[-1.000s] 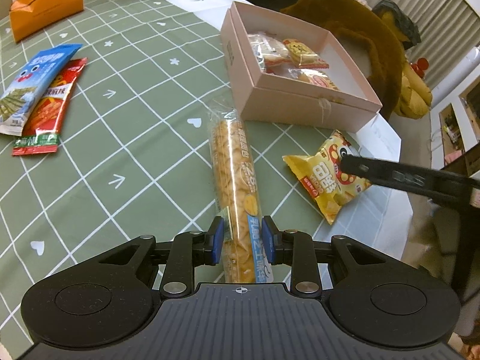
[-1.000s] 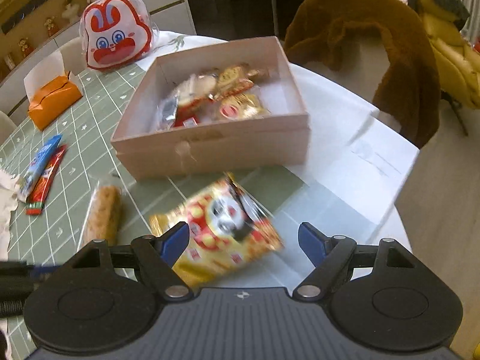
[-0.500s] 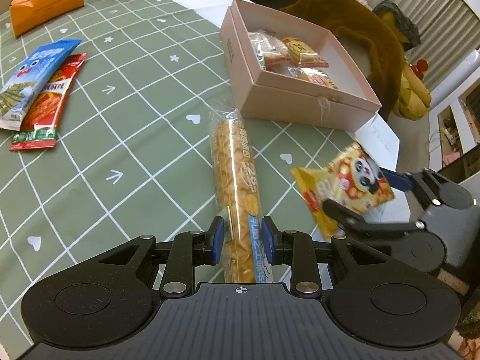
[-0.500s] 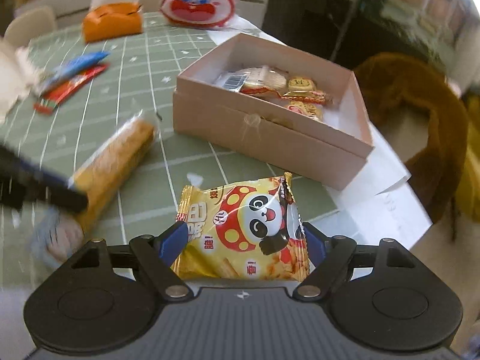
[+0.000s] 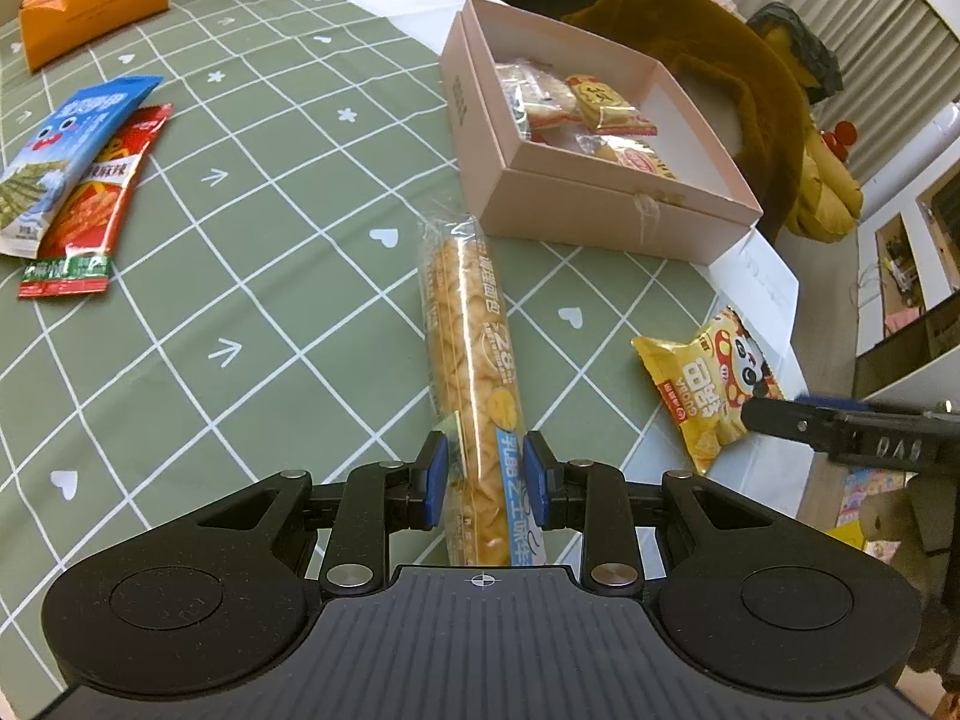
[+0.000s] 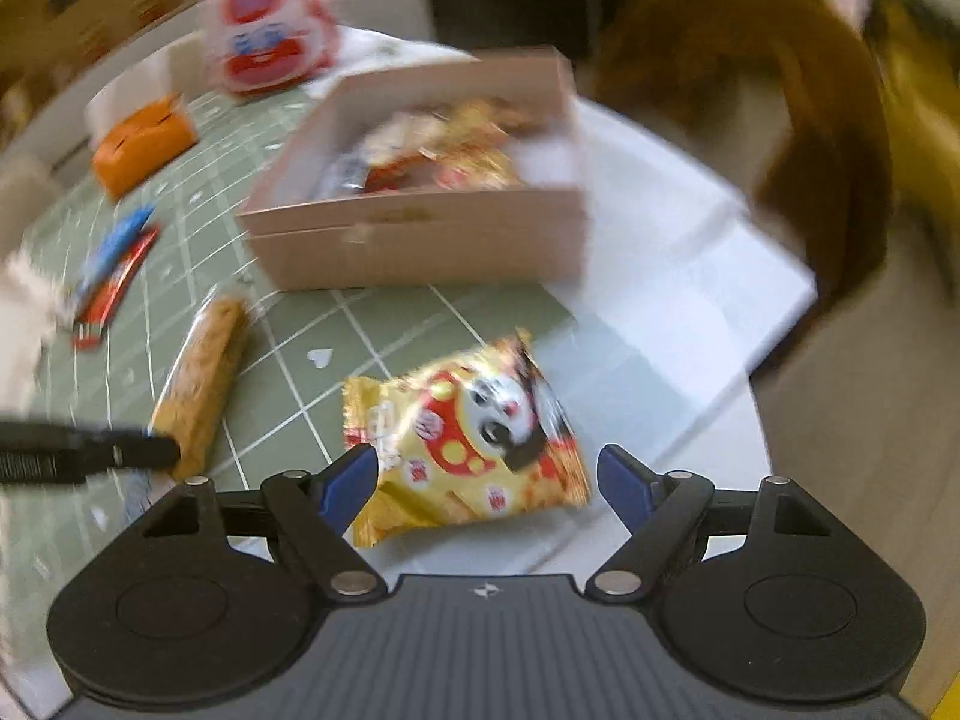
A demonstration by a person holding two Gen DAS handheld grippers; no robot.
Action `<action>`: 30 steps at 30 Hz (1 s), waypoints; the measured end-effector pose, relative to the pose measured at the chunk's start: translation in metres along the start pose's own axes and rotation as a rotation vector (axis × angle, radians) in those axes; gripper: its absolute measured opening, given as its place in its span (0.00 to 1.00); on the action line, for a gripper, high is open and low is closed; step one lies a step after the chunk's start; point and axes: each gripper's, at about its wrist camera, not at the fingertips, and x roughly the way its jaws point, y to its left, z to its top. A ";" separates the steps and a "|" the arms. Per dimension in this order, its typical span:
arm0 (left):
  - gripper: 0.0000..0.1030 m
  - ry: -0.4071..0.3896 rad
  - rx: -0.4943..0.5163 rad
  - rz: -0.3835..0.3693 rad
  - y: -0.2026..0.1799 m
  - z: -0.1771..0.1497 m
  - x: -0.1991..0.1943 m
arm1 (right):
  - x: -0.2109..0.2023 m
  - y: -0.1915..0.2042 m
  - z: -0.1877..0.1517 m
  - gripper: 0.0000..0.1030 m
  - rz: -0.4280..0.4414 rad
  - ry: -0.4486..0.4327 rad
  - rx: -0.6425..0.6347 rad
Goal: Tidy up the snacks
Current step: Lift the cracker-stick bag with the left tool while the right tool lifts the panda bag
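Observation:
My left gripper (image 5: 485,483) is shut on the near end of a long clear cracker tube (image 5: 469,354), which lies on the green checked tablecloth (image 5: 252,276) and points toward the pink box (image 5: 576,204). The pink box (image 6: 420,240) is open and holds several small snack packs. A yellow panda snack bag (image 6: 465,438) lies flat on the table between the wide-open jaws of my right gripper (image 6: 489,480); the pads stand apart from it. The bag also shows in the left wrist view (image 5: 705,384), with a right gripper finger (image 5: 798,420) at its edge.
A blue and a red snack packet (image 5: 72,180) lie at the left. An orange tissue box (image 5: 90,0) and a red-and-white rabbit bag (image 6: 267,39) sit at the far side. A white paper (image 6: 678,276) lies by the table edge. A brown furry chair (image 5: 720,78) stands behind the box.
My right gripper had lifted the panda bag; now the bag lies on the table and the jaws are open around it. The right view swung. My left gripper has stayed still on the tube.

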 end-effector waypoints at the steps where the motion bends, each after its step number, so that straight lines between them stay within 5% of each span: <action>1: 0.31 0.000 -0.001 -0.001 0.000 0.000 0.000 | 0.003 -0.007 0.001 0.79 0.032 0.038 0.057; 4: 0.31 0.000 -0.004 -0.003 0.001 0.000 0.000 | 0.019 -0.023 0.001 0.78 0.140 0.136 0.227; 6: 0.31 -0.001 -0.005 -0.004 0.001 0.000 0.000 | 0.024 -0.020 0.005 0.79 0.156 0.121 0.258; 15: 0.31 -0.006 -0.026 -0.007 0.006 -0.003 -0.003 | 0.058 0.054 0.039 0.79 -0.078 -0.055 -0.066; 22: 0.33 -0.027 -0.029 0.017 0.008 0.005 -0.002 | 0.064 0.070 0.017 0.80 -0.135 -0.103 -0.208; 30: 0.38 -0.001 0.047 0.077 -0.009 0.027 0.033 | 0.056 0.059 0.010 0.81 -0.141 -0.120 -0.178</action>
